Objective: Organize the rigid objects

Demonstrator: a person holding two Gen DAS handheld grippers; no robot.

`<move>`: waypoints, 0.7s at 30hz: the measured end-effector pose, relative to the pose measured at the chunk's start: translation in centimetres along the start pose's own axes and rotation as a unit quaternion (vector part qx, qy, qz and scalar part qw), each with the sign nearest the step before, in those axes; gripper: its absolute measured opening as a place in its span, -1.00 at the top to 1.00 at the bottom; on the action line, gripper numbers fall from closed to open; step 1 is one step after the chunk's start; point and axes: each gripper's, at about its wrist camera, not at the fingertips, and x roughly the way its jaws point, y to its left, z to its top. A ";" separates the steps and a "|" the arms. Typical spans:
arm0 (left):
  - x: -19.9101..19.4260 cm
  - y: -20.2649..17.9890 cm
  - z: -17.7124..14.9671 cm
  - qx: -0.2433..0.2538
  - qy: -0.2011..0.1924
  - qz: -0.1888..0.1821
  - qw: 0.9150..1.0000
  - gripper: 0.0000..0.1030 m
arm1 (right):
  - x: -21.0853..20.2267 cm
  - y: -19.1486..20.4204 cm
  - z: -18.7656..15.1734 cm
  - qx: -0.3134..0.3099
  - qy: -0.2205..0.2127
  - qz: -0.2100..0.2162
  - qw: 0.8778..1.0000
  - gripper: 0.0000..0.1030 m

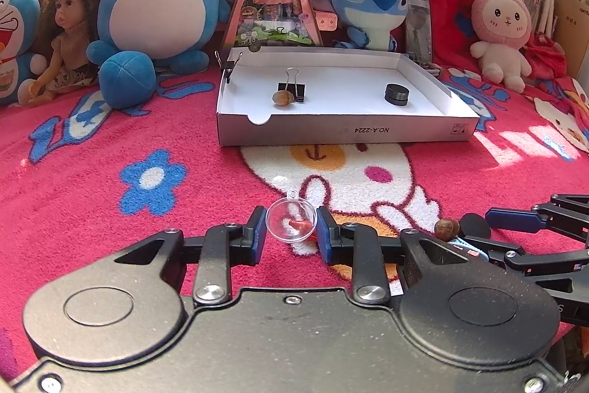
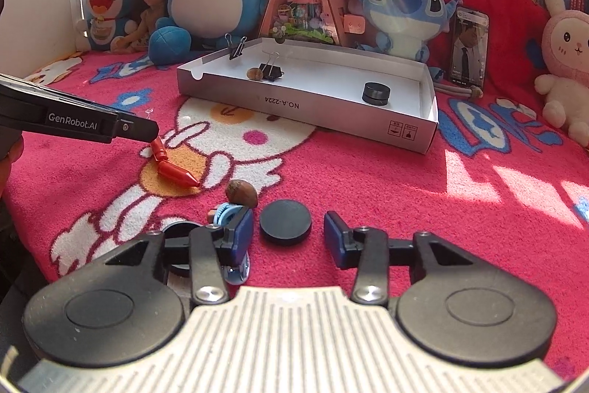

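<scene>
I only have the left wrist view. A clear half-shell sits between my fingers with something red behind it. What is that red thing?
Observer: In the right wrist view it is a red jointed piece with a pointed tip, lying on the blanket.
Operator: What is the right hand-held gripper lined up on?
Observer: The right hand-held gripper is open, and a flat black disc lies between its fingers, touching neither.
Operator: Is the brown nut clear of it?
Observer: The brown nut lies just beyond a blue toothed wheel, which is right against that gripper's left finger.
</scene>
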 end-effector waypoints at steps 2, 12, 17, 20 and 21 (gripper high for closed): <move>0.1 0.0 0.0 -0.002 0.001 0.000 1.000 0.47 | 0.3 0.0 -0.1 -0.001 0.000 -0.002 1.000 -0.15; 0.1 0.0 0.4 -0.006 -0.005 -0.001 1.000 0.47 | 0.2 -0.4 0.2 0.012 -0.005 -0.008 1.000 0.28; 0.1 0.1 0.9 -0.008 -0.007 -0.003 1.000 0.48 | 0.0 -1.1 0.7 0.022 -0.013 -0.021 0.999 0.28; 0.1 0.0 1.2 -0.007 -0.010 -0.003 1.000 0.47 | -0.2 -1.5 1.2 0.025 -0.020 -0.030 0.999 0.28; 0.1 0.0 1.4 -0.007 -0.011 -0.004 1.000 0.47 | -0.2 -1.6 1.4 0.026 -0.021 -0.033 0.999 0.28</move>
